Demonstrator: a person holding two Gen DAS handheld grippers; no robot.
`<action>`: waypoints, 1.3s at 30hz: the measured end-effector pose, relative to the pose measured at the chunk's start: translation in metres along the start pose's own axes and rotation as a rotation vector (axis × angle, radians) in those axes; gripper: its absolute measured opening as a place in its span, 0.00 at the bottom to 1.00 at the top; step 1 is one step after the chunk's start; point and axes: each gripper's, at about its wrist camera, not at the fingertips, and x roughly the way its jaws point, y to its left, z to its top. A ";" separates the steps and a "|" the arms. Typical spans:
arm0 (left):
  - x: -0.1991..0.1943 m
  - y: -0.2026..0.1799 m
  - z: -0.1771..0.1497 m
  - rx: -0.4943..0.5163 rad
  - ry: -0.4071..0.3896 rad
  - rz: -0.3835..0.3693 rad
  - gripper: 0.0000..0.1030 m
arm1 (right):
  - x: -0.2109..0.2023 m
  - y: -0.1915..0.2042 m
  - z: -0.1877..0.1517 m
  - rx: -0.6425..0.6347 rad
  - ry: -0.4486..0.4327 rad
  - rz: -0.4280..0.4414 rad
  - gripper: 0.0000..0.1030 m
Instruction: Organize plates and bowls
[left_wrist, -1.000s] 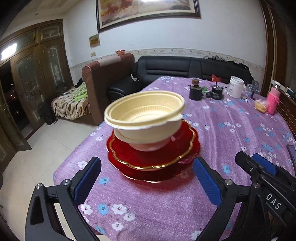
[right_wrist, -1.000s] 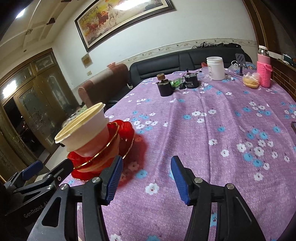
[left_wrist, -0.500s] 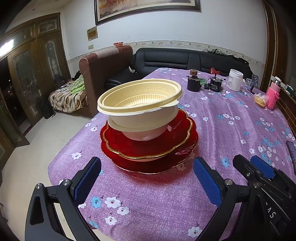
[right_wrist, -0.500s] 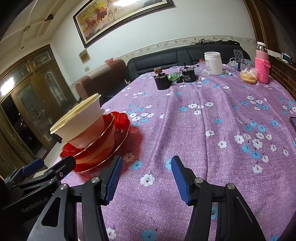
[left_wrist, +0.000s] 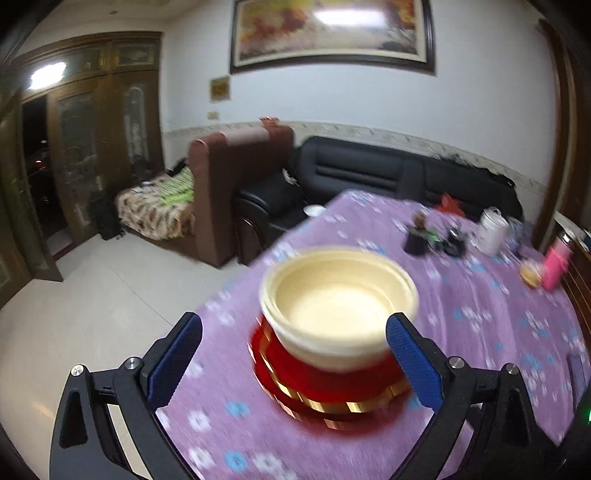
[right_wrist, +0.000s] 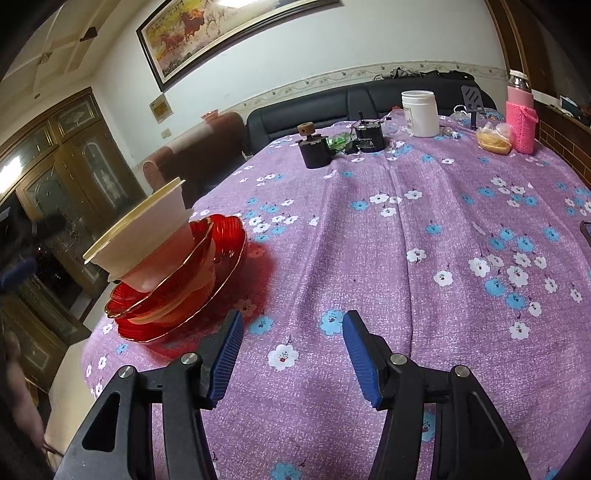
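Left tool (left_wrist: 293, 363) has lifted and swung since the earlier frame: its view now looks down into the cream bowls (left_wrist: 338, 306) instead of across at them, and the picture is smeared with motion. Right tool (right_wrist: 291, 354) has barely shifted. Both tools stand wide with nothing between the blue pads; the right one hangs over bare purple cloth on the counter (right_wrist: 424, 229).

Task's things are all in one pile near the counter's left front edge: two red plates (right_wrist: 221, 254) with gold rims at the bottom, two cream bowls nested on top. Bowls sit tilted in the right view, not square on the plates.

Stacking looks essentially done. What's left, if anything, is probably straightening the leaning bowls. No other plates or bowls are visible on the counter.
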 end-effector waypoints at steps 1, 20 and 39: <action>0.008 -0.002 0.005 0.023 0.003 0.030 0.97 | 0.001 0.000 0.000 0.001 0.002 0.002 0.59; 0.048 -0.022 -0.014 0.108 0.096 0.066 0.97 | 0.008 -0.003 0.001 0.003 0.018 0.013 0.59; -0.005 0.026 -0.031 -0.049 -0.055 0.023 0.98 | 0.008 0.021 -0.006 -0.065 0.020 0.056 0.59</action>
